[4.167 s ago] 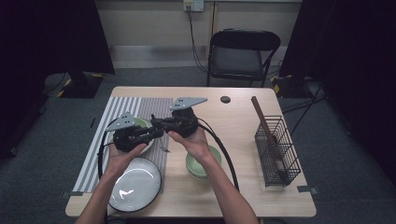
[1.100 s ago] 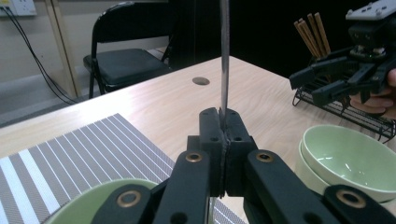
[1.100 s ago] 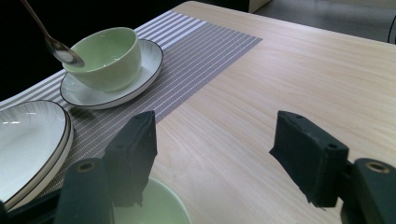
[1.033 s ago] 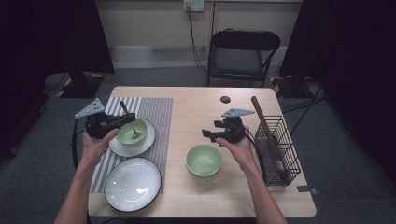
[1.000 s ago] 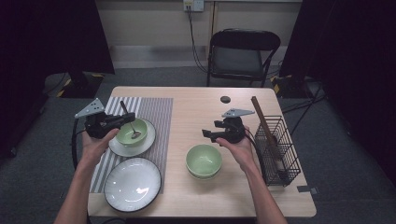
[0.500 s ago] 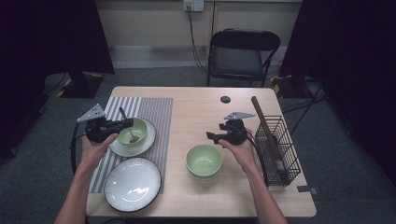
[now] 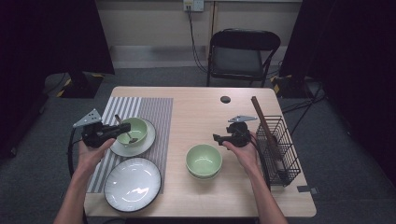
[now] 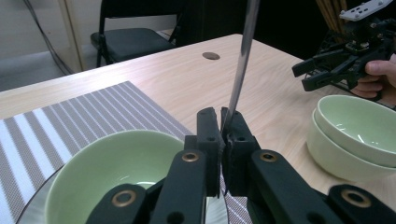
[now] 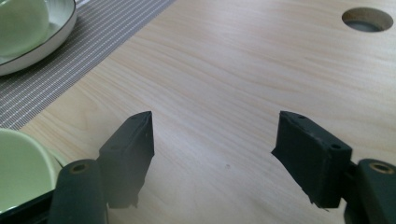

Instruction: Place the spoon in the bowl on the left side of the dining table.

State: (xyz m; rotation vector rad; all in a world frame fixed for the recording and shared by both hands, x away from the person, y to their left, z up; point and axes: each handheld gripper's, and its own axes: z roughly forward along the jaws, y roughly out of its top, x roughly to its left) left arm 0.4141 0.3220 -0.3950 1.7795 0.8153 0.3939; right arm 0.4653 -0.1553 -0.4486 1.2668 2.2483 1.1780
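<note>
A white plate [image 7: 132, 184] is being seen nearest, on the striped mat [image 7: 140, 112]. Beyond it, the left gripper [image 7: 114, 131] is being held with its fingers [image 8: 208, 128] pinched on a spoon handle [image 8: 243, 60], over a green bowl [image 7: 132, 130] on a second plate [image 7: 144, 142]. At mid-bench [image 7: 196, 112], 2 stacked green bowls [image 7: 204, 160] are being approached by the right gripper [image 7: 217, 138], whose fingers [image 9: 130, 140] are being kept spread, nothing between them. A wire rack [image 7: 278, 149] is being noted at the right edge.
</note>
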